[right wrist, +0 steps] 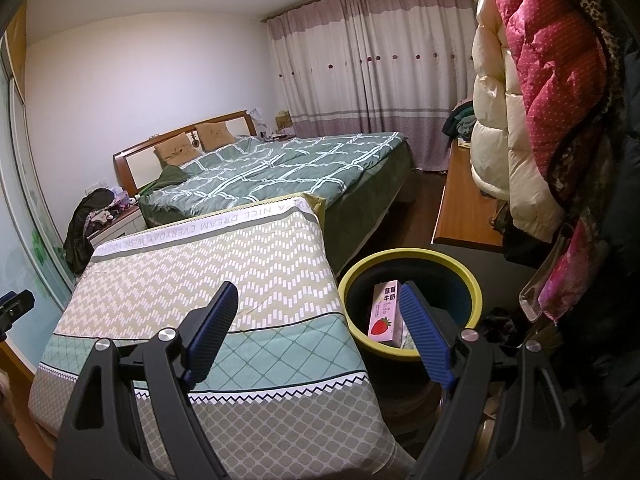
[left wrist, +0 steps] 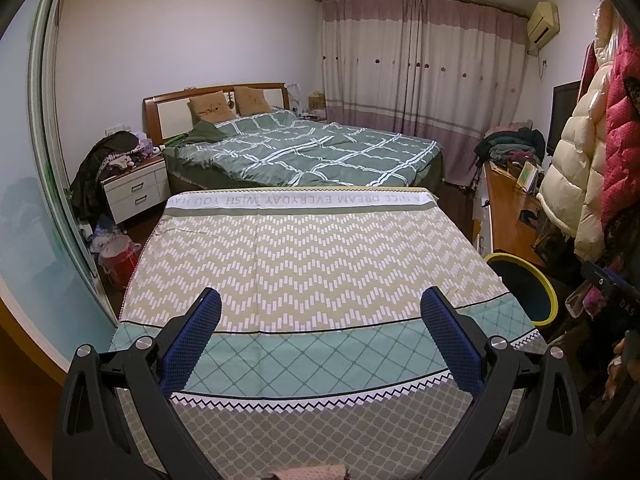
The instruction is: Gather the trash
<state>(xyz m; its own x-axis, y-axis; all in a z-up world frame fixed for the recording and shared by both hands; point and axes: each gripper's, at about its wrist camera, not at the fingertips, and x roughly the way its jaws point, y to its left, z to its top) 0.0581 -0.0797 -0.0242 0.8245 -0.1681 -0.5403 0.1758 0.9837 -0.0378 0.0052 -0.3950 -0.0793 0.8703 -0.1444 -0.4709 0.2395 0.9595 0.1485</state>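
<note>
Pink strawberry milk carton [right wrist: 385,312] inside yellow-rimmed bin [right wrist: 472,280], long axis leaning, top end up and away, strawberry picture low. Patterned cloth [left wrist: 320,256] on counter reads "A NICE DREAM EVERYDAY". Left hand-held gripper [left wrist: 320,312] spread wide, empty; right hand-held gripper [right wrist: 316,308] likewise. Carton shows only in right view; left view catches bin rim [left wrist: 548,284]

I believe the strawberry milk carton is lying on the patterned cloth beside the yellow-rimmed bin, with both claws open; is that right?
Not quite: the strawberry milk carton is inside the yellow-rimmed bin, not on the patterned cloth, as the right wrist view shows. The left claw and right claw are indeed both open.
</note>
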